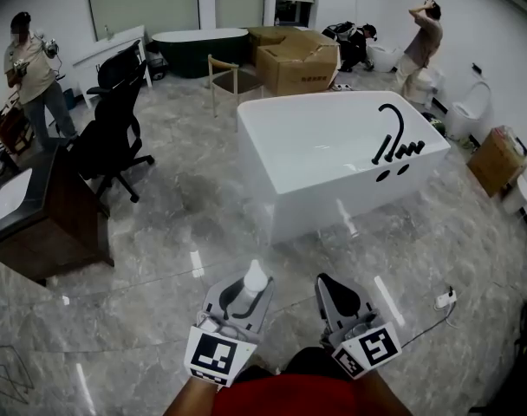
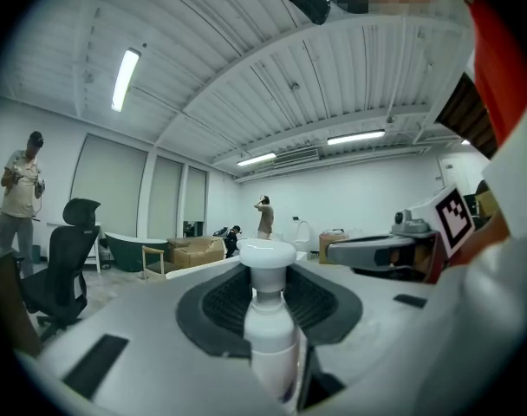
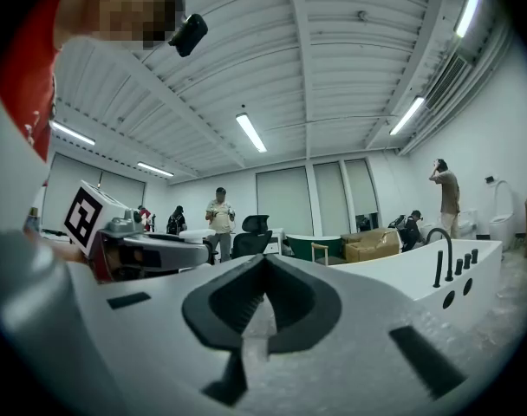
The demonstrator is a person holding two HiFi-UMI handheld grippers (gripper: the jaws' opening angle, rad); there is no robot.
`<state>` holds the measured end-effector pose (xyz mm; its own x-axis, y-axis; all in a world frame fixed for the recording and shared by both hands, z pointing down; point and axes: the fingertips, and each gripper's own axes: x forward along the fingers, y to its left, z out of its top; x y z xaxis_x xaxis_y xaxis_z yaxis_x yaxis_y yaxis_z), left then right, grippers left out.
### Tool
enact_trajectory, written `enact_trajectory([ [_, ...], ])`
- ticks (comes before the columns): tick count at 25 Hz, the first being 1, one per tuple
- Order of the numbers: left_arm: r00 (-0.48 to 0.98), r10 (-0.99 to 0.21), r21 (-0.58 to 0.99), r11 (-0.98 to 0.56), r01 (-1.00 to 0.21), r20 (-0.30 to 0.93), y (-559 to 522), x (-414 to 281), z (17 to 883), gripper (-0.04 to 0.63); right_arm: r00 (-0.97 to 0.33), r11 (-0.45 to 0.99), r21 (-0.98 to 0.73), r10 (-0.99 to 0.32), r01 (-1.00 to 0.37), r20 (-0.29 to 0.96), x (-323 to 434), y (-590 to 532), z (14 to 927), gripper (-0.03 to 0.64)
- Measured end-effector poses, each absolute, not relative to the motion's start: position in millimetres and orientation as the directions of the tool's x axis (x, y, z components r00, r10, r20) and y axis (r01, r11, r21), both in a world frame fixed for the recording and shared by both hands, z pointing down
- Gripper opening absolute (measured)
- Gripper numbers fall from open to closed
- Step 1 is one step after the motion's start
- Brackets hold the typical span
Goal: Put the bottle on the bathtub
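Observation:
My left gripper (image 1: 245, 286) is shut on a white bottle (image 1: 254, 277) with a wide round cap, which stands upright between the jaws at the bottom middle of the head view. In the left gripper view the bottle (image 2: 269, 319) fills the gap between the dark pads. The right gripper (image 1: 327, 282) hangs beside it, jaws closed on nothing; its pads meet at the tip (image 3: 262, 269). The white bathtub (image 1: 333, 159) with a black faucet (image 1: 393, 137) stands on the floor ahead and a little right, well apart from both grippers. It also shows at the right of the right gripper view as the bathtub (image 3: 424, 276).
Black office chairs (image 1: 112, 133) and a dark desk (image 1: 38, 219) stand at the left. Cardboard boxes (image 1: 298, 59), a wooden chair (image 1: 224, 81) and a dark green tub (image 1: 198, 48) lie beyond the bathtub. People stand at the far left and far right. A cable with a plug (image 1: 444, 300) lies on the marble floor at the right.

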<state>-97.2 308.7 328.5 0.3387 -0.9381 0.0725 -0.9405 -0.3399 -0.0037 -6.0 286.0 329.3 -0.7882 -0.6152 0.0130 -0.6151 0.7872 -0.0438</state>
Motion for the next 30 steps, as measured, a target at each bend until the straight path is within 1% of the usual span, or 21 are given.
enact_trajectory([
  [4, 0.344, -0.936, 0.016, -0.344, -0.939, 0.08, 297.4, -108.5, 334.7, 0.106, -0.77, 0.768, -0.052, -0.637, -0.638, 0.032, -5.8, 278.8, 338.5, 0.005],
  [12, 0.347, -0.933, 0.004, -0.348, -0.937, 0.093, 241.5, -114.3, 338.0, 0.106, -0.761, 0.759, -0.068, -0.648, -0.648, 0.017, -6.4, 223.3, 346.0, 0.005],
  [19, 0.309, -0.942, -0.008, -0.313, -0.95, 0.129, 147.2, -119.7, 347.6, 0.106, -0.777, 0.776, -0.065, -0.629, -0.628, -0.006, -9.7, 120.1, 349.4, 0.005],
  [23, 0.252, -0.953, -0.013, -0.258, -0.966, 0.17, 83.2, -121.7, 352.7, 0.106, -0.789, 0.788, -0.065, -0.614, -0.612, -0.011, -2.7, 55.7, 348.8, 0.005],
  [27, 0.226, -0.965, -0.004, -0.229, -0.973, 0.129, 23.1, -111.4, 354.0, 0.106, -0.796, 0.794, -0.081, -0.606, -0.603, -0.011, 13.5, -4.5, 351.5, 0.005],
  [30, 0.214, -0.968, -0.006, -0.217, -0.976, 0.129, -14.4, -102.3, 357.9, 0.106, -0.8, 0.798, -0.09, -0.6, -0.597, -0.019, 25.5, -41.5, 351.1, 0.005],
])
